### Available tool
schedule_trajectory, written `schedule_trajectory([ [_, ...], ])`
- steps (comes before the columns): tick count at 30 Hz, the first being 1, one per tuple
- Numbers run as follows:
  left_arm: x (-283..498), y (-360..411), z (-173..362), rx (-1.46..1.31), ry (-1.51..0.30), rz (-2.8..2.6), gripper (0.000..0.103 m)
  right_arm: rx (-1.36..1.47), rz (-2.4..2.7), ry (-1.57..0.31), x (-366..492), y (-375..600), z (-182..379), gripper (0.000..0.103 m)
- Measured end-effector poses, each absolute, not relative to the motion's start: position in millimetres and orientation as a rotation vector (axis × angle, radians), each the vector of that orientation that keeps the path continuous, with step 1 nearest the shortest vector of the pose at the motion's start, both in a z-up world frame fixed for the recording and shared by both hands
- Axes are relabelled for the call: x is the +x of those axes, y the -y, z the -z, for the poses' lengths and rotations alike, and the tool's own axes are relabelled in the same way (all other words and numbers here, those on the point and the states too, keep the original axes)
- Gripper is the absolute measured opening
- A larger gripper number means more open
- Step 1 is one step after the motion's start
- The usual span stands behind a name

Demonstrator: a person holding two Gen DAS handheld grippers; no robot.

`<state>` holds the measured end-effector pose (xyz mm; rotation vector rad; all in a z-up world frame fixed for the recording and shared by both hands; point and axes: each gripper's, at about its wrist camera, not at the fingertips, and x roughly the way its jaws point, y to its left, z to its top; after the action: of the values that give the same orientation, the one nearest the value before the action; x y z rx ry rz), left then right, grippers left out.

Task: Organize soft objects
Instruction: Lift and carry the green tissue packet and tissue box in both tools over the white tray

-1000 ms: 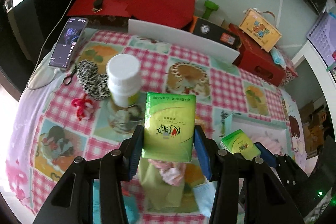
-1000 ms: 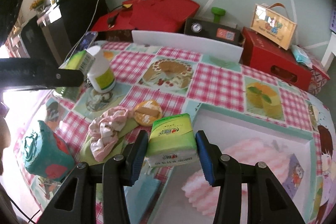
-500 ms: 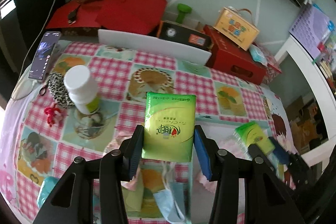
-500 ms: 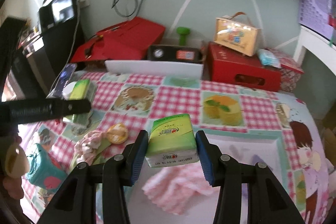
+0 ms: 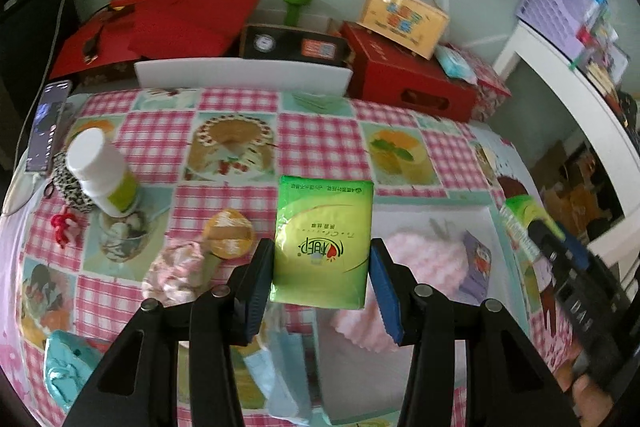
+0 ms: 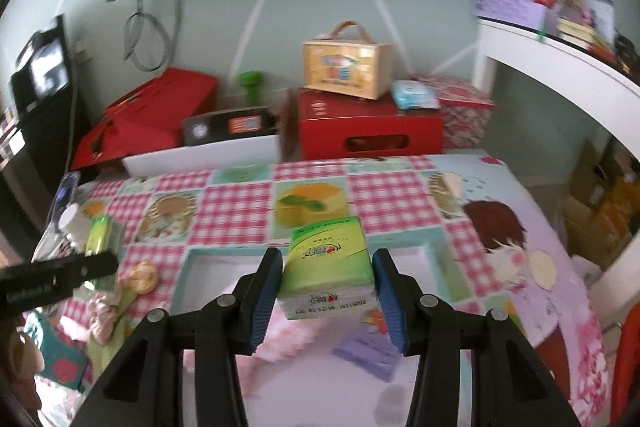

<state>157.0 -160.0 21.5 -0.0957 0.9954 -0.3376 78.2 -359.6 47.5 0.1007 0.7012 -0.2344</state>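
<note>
My left gripper is shut on a green tissue pack, held above the left edge of a white tray. My right gripper is shut on a second green tissue pack, held above the same tray. The tray holds a pink fluffy cloth and a purple item. The right gripper with its pack shows at the right of the left wrist view. The left gripper's pack shows at the left of the right wrist view.
On the checked tablecloth lie a white bottle, a leopard scrunchie, a floral cloth, an orange round item, a blue face mask and a teal pouch. Red boxes stand behind.
Both grippers have moved right and up with their tissue packs. The tray now lies below both of them, and the bottle has slid to the far left of the views.
</note>
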Motion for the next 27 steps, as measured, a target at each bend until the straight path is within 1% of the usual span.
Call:
schedule_trajectory([
  [10,148,210,-2,0.005,-1.043,0.431,0.049,0.175,0.339,-0.728,64,408,-35,0.050],
  [21,176,212,39,0.070,-1.084,0.345,0.049,0.204,0.294,-0.829,94,408,11,0.050],
  [27,182,220,53,0.077,-1.105,0.358,0.049,0.214,0.268,-0.876,109,405,33,0.050],
])
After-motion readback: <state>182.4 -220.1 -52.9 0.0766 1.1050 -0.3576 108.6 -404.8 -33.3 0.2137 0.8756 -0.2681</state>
